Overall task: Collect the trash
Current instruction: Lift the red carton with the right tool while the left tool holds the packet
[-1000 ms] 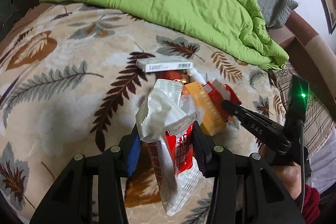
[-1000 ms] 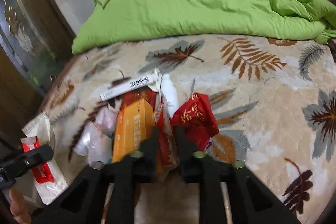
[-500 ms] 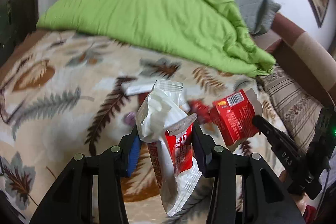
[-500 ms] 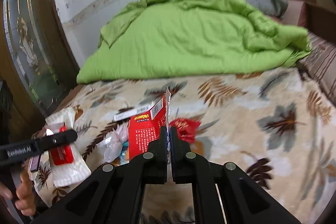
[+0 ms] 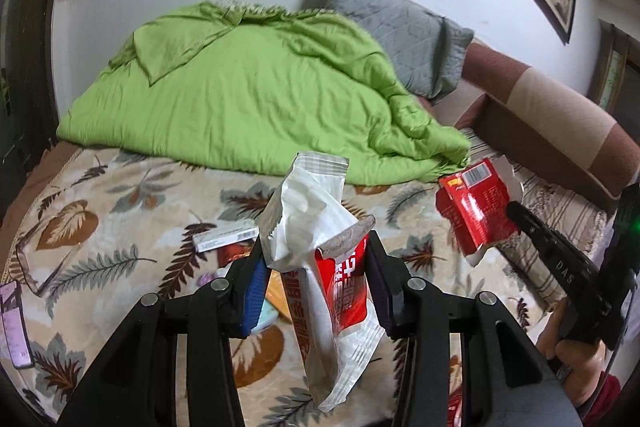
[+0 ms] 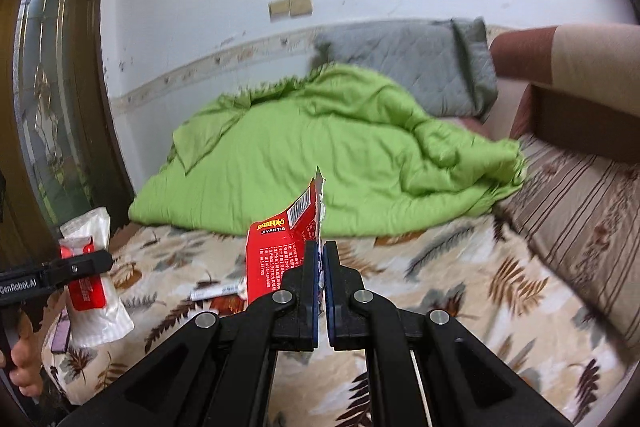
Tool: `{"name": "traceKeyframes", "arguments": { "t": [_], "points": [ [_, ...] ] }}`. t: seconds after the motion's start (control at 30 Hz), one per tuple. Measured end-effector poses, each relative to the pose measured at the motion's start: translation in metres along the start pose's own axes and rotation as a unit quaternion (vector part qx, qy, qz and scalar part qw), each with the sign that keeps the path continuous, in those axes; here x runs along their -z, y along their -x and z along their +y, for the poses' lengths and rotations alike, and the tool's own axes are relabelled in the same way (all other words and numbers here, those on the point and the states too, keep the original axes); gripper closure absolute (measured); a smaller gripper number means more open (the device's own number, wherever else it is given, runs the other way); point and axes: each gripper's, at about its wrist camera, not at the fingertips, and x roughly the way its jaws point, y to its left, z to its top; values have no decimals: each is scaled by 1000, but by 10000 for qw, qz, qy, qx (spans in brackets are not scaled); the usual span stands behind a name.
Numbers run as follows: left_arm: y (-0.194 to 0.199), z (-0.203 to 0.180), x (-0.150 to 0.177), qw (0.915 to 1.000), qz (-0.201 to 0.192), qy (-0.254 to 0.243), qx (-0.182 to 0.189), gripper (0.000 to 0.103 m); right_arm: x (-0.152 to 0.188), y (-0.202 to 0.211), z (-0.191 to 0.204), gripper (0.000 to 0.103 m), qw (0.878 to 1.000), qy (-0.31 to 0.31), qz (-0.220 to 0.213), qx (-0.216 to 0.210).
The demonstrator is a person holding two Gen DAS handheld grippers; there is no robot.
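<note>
My left gripper (image 5: 316,259) is shut on a crumpled white and red snack wrapper (image 5: 320,267), held above the leaf-print blanket (image 5: 120,227). The wrapper also shows at the left of the right wrist view (image 6: 90,279). My right gripper (image 6: 321,259) is shut on the flap of a flattened red carton (image 6: 276,259), lifted off the bed; it shows at the right of the left wrist view (image 5: 476,211). On the blanket lie a white barcode box (image 5: 225,235), an orange box (image 5: 278,297) and other small scraps, partly hidden behind my left fingers.
A green duvet (image 5: 248,99) is heaped at the far side of the bed, with a grey pillow (image 5: 400,27) behind it. A brown headboard (image 5: 560,119) and striped sheet (image 6: 580,195) are on the right. Glasses (image 5: 28,267) and a phone (image 5: 14,327) lie at the left edge.
Both grippers have risen from the bed, and the views tilted up to the wall. My right gripper closed on the red carton in the pile and lifted it; the left kept its wrapper.
</note>
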Motion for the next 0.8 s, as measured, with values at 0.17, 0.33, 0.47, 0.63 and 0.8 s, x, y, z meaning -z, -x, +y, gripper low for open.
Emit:
{"name": "traceKeyframes", "arguments": {
  "t": [0.17,0.33,0.47,0.63,0.8],
  "points": [
    [31,-8,-1,9999,-142,-18,56,59,-16,38,0,100,9994,-140,-272,-158],
    [66,-3,11,9995,-294,-4,71,59,-11,76,15,100,9975,-249,-443,-493],
    [86,6,31,9996,-278,44,73,59,7,106,35,100,9949,-315,-498,-817],
    [92,13,65,9999,-166,35,8,59,40,120,56,100,9938,-304,-310,-1019],
    [75,26,100,9998,122,159,-87,59,76,108,63,100,9934,-444,139,-1053]
  ]
}}
